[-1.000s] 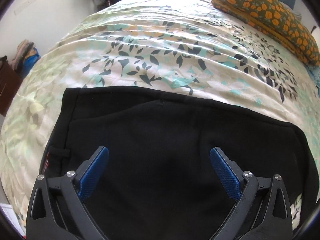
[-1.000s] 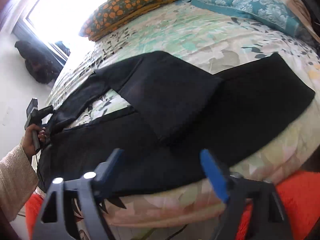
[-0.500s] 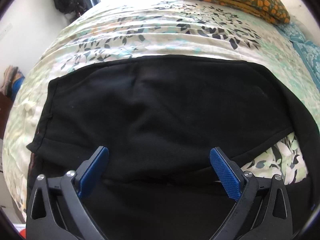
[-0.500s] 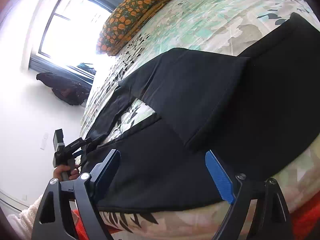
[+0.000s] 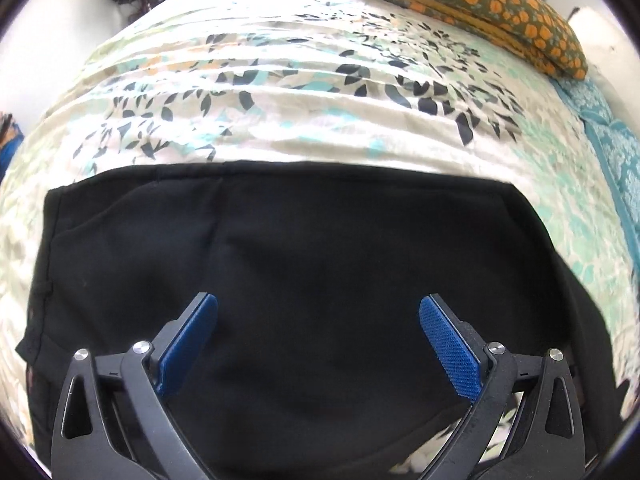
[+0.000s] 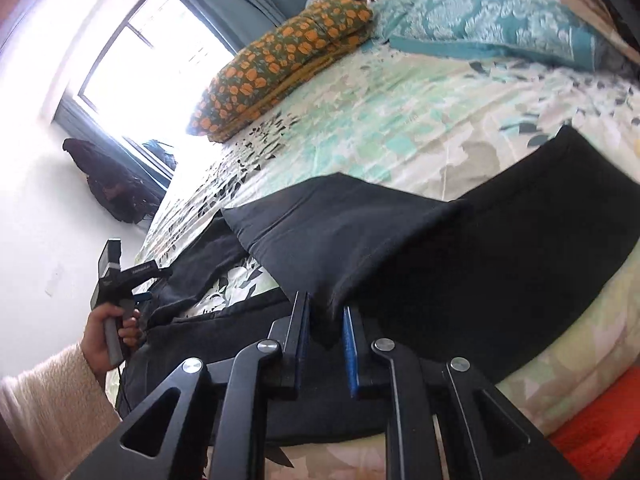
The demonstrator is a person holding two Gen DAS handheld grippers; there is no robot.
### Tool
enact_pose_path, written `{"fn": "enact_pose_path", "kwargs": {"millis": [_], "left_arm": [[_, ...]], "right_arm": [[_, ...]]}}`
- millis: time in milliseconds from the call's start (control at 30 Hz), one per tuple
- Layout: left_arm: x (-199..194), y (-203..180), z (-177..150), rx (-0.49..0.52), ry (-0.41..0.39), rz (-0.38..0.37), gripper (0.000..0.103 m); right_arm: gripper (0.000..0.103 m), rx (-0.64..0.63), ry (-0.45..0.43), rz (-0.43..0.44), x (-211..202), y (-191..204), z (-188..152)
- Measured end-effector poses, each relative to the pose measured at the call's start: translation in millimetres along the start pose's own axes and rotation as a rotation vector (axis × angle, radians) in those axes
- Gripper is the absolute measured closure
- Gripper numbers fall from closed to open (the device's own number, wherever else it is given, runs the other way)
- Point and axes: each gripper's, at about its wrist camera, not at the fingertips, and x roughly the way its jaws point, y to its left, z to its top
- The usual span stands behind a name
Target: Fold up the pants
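Observation:
Black pants [image 5: 320, 264] lie spread on the floral bedsheet [image 5: 304, 92]. In the right wrist view the pants [image 6: 500, 264] have one leg folded over as a raised flap [image 6: 344, 232]. My left gripper [image 5: 318, 320] is open just above the pants near the waistband end, holding nothing. My right gripper [image 6: 325, 320] is shut on the near corner of the folded leg flap. The left gripper also shows in the right wrist view [image 6: 136, 276], held by a hand at the far left end of the pants.
An orange-flowered folded quilt [image 6: 280, 60] and a teal pillow [image 6: 488, 28] lie at the head of the bed. A window [image 6: 152, 64] is behind. An orange-red thing [image 6: 600, 428] lies beside the bed at lower right.
My right gripper has closed on the corner of the folded leg. The left gripper stayed open and shifted over the waistband end.

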Motion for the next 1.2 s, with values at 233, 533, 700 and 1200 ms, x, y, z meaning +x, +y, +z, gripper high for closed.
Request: {"fn": "enact_pose_path", "kwargs": {"millis": [233, 533, 700, 1200], "left_arm": [[31.2, 9.9, 46.6, -0.257, 0.071, -0.268, 0.002], [65.4, 1.3, 61.6, -0.395, 0.115, -0.274, 0.002], [66.4, 11.0, 64.4, -0.475, 0.116, -0.305, 0.012], [-64.6, 53.9, 11.6, -0.416, -0.027, -0.45, 0.1]], "right_arm": [[0.096, 0.017, -0.026, -0.038, -12.0, -14.2, 3.0], [0.096, 0.095, -0.057, -0.052, -31.9, -36.4, 4.7], [0.096, 0.093, -0.075, -0.062, -49.4, -37.5, 8.1], [0.097, -0.035, -0.167, -0.059, -77.8, -39.3, 83.7]]}}
